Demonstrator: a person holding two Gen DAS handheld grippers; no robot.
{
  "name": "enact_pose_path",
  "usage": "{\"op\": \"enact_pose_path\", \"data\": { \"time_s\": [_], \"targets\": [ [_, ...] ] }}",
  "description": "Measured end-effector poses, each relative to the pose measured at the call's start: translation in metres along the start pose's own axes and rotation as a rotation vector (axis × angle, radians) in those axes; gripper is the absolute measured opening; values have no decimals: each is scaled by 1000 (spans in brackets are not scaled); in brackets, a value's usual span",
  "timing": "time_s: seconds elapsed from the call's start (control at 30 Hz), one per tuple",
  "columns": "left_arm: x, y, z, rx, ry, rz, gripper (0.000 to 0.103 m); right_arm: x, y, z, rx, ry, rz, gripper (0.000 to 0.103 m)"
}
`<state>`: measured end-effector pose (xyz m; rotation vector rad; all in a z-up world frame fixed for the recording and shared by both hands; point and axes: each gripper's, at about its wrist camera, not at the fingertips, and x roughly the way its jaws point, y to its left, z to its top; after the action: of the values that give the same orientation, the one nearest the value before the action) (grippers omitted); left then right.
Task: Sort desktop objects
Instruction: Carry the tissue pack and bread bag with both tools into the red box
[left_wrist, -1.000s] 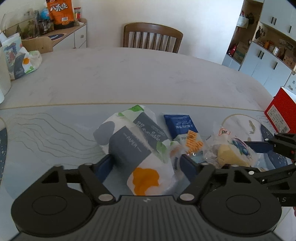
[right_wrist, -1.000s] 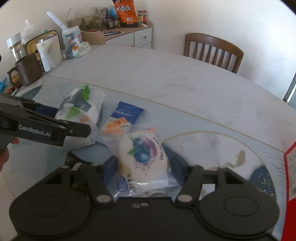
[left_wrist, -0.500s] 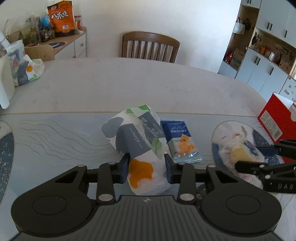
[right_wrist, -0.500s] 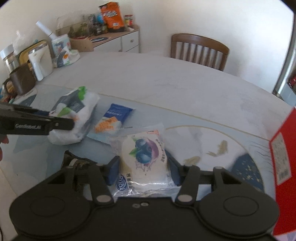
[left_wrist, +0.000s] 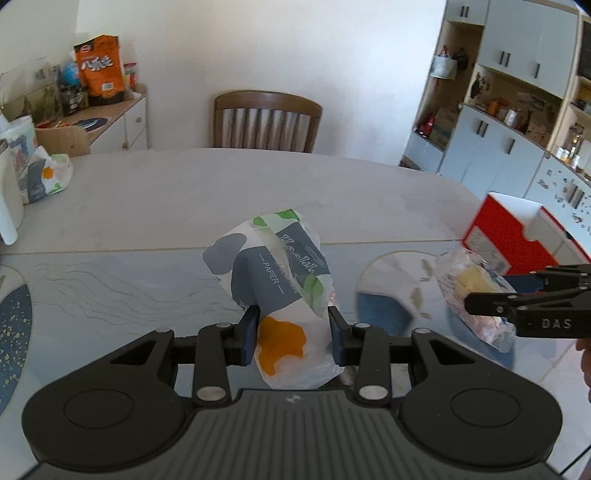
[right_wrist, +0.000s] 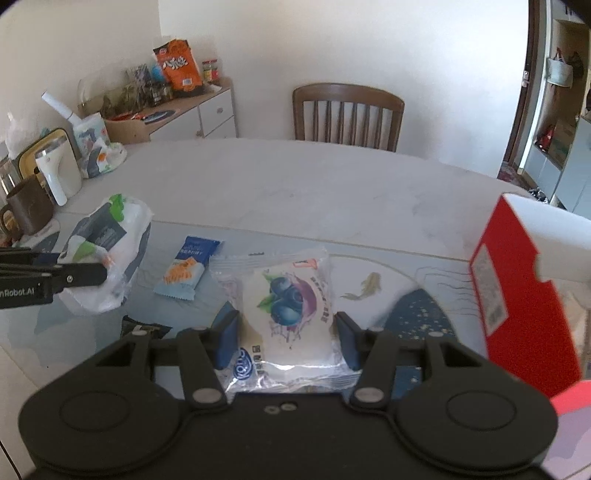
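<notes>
Both grippers clamped on soft packages above the surface.

The left gripper (left_wrist: 292, 334) pinches the lower end of the tissue pack (left_wrist: 275, 280), held clear of the surface (left_wrist: 147, 192). The right gripper (right_wrist: 287, 338) grips the blueberry bread packet (right_wrist: 291, 299) at its sides, left of the red box (right_wrist: 517, 295). Farther left of the red box, a blue snack packet (right_wrist: 186, 267) lies flat on the surface, with a dark packet (right_wrist: 142, 326) nearer the camera. Behind the red box, at the surface's far edge, stands a wooden chair (right_wrist: 347, 114).
</notes>
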<state>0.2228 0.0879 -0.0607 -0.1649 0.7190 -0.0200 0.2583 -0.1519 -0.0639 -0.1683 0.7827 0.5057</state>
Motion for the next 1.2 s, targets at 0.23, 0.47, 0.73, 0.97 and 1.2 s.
{"op": "enact_pose_path", "data": {
  "time_s": [0.23,0.47,0.73,0.97,1.2],
  "targets": [
    [-11,-39,-1,49,2,-58,36,-24,-12,-4,5,-7,-21,54],
    [-15,-86,3,95,4,-127,36,-51,-41,-10,45,-33,-19,54],
    [-11,-155,14,165,-17,-201,36,-80,-87,-15,63,-79,-49,54],
    [3,-220,25,212,-22,-254,36,-98,-140,-19,84,-102,-86,54],
    [13,-278,37,272,-28,-284,37,-105,-187,-20,93,-103,-112,54]
  ]
}}
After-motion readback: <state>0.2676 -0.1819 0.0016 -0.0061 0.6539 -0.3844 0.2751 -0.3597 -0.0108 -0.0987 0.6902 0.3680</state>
